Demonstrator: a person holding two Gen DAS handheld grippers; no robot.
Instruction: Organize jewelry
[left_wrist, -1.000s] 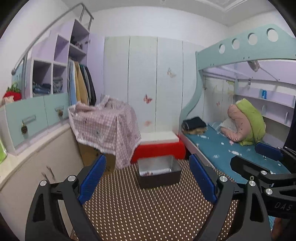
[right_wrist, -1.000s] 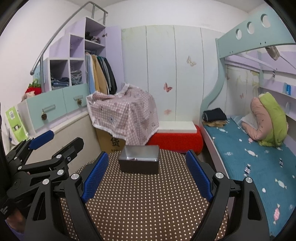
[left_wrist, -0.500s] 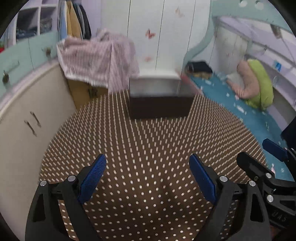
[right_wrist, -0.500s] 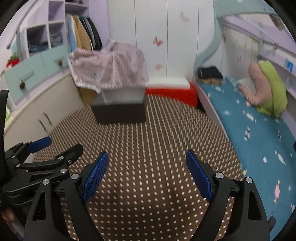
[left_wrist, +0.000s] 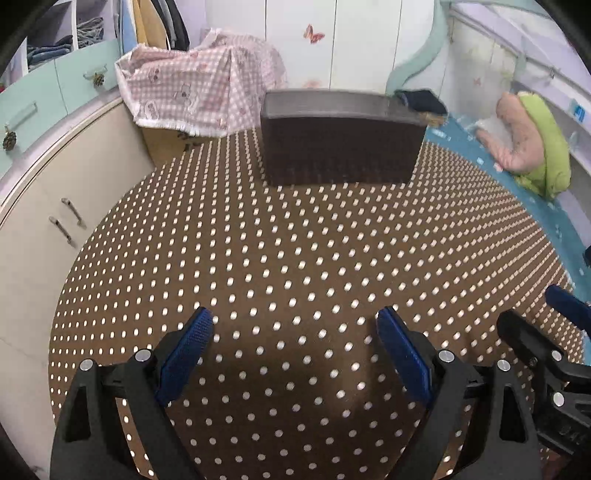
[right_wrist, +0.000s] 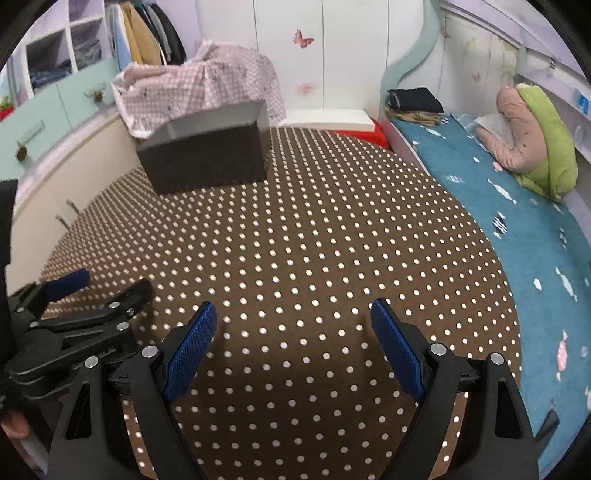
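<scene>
A dark box (left_wrist: 341, 138) stands at the far side of a round table with a brown, white-dotted cloth (left_wrist: 295, 258); its inside is hidden from here. It also shows in the right wrist view (right_wrist: 207, 151), far left. My left gripper (left_wrist: 293, 354) is open and empty, low over the near part of the cloth. My right gripper (right_wrist: 293, 350) is open and empty, beside it to the right. No jewelry is visible on the cloth.
A bed with a teal sheet (right_wrist: 517, 221) and a pink and green pillow (right_wrist: 535, 140) runs along the right. Cream cabinets (left_wrist: 55, 206) stand on the left. A checked cloth (left_wrist: 199, 92) covers something behind the table.
Both grippers have come down and tilted toward the table. The box now looks nearer and is seen from the side rather than from above. Both stay open.
</scene>
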